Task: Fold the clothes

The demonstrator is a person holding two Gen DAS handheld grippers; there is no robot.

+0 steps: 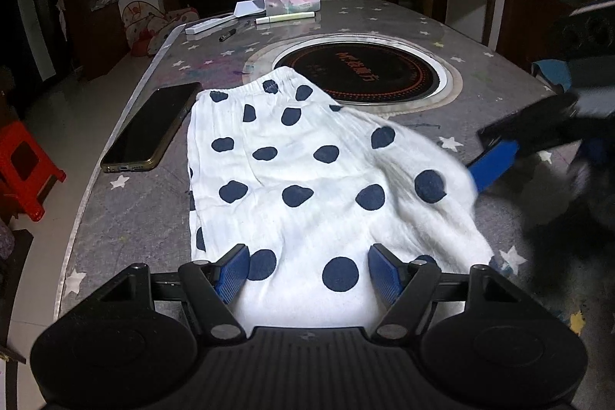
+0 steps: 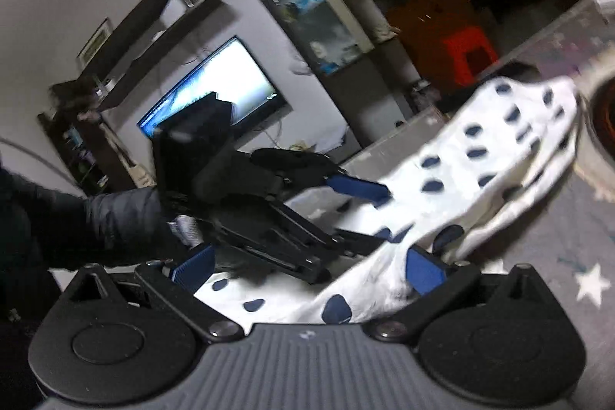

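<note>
- The left gripper [image 1: 305, 273] had its 2 blue ribbed fingers [image 1: 230, 271] spread wide apart; the near hem of the garment [image 1: 307, 179] lay between them, and neither pad seemed to pinch it.
- The garment was white, thin crinkled cloth with dark blue dots, and it lay flat on the table [image 1: 146, 218], its elastic waistband at the far end, just over the rim of the round black cooktop [image 1: 369, 72].
- A dark glossy phone [image 1: 152, 129] lay flat just beside the garment's left edge.
- The table surface was grey with white stars.
- The right gripper [image 2: 307, 266] also had its 2 fingers [image 2: 424, 273] spread wide, with a raised fold of the cloth between them; a firm grip I cannot tell, because the view is blurred.
</note>
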